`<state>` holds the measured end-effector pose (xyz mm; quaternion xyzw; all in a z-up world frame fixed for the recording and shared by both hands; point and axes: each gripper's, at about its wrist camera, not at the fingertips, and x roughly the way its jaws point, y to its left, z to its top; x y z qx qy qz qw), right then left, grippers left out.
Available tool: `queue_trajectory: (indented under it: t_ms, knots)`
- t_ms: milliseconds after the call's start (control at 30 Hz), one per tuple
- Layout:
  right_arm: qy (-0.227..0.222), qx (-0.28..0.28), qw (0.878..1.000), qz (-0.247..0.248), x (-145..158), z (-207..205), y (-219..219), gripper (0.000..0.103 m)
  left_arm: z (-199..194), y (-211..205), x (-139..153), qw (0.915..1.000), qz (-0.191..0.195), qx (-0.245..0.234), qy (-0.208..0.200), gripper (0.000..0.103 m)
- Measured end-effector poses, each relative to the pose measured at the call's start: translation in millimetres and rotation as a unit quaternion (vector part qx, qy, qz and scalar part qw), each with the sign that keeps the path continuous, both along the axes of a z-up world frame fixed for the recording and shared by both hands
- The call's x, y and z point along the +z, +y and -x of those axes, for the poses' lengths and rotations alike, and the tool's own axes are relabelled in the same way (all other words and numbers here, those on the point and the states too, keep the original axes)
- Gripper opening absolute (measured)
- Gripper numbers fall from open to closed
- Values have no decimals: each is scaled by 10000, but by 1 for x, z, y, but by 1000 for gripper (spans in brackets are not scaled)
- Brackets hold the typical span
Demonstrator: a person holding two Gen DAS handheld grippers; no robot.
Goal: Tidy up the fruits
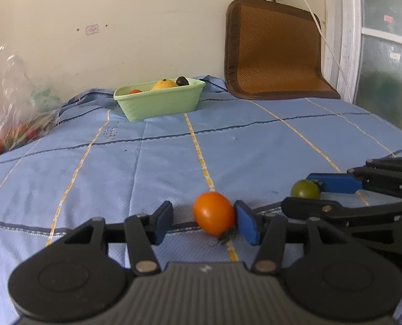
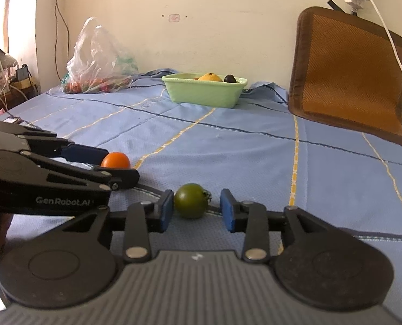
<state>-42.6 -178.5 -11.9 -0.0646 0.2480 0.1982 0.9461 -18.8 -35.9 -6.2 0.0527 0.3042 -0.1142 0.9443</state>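
Starting at the far left, a plastic bag (image 2: 98, 59) of mixed produce is slumping against the wall, well away from the action. Moving across, the left gripper (image 1: 203, 223) is sitting low on the blue quilted cloth (image 1: 146, 168) with its jaws wide, straddling an orange tomato (image 1: 213, 212). The fruit is lying hard up against the right-hand pad (image 1: 245, 222), with a clear gap to the other one. That lopsided position looks like the danger: if the jaws close now, one pad is likely to push first and the round, smooth fruit could roll or squirt forward out of the grip.

Next along, the right gripper (image 2: 196, 211) is also spread wide around a green tomato (image 2: 191, 200), which is resting close to its left-hand pad (image 2: 165, 210), stem pointing right. Same risk of an off-centre pinch, and a hard squeeze could bruise soft skin. The two tools are working very near each other, so their linkages could knock together on lifting.

Further back, the green basket (image 2: 203, 92) is waiting near the wall, already holding a yellow fruit (image 2: 210, 77) and a dark fruit (image 2: 230, 78). It is a long carry from here, so a loose hold could drop a tomato onto the cloth.
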Motion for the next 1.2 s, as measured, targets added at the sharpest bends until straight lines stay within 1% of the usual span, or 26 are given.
queue_trajectory:
  t_ms: [67,167,633,1200]
  knots:
    - [21,15,10000,-69,0,0,-3,41,1,-1,-1,10000,-34,-41,-9,51]
    - [27,-75,9998,-169,1,1,-7,41,0,1,0,10000,41,-49,15,51]
    - [44,-37,9999,-112,1,-1,-5,42,0,4,1,9999,126,-61,28,52]
    - [87,71,9997,-217,2,-1,-8,42,1,4,1,9999,145,-6,10,52]
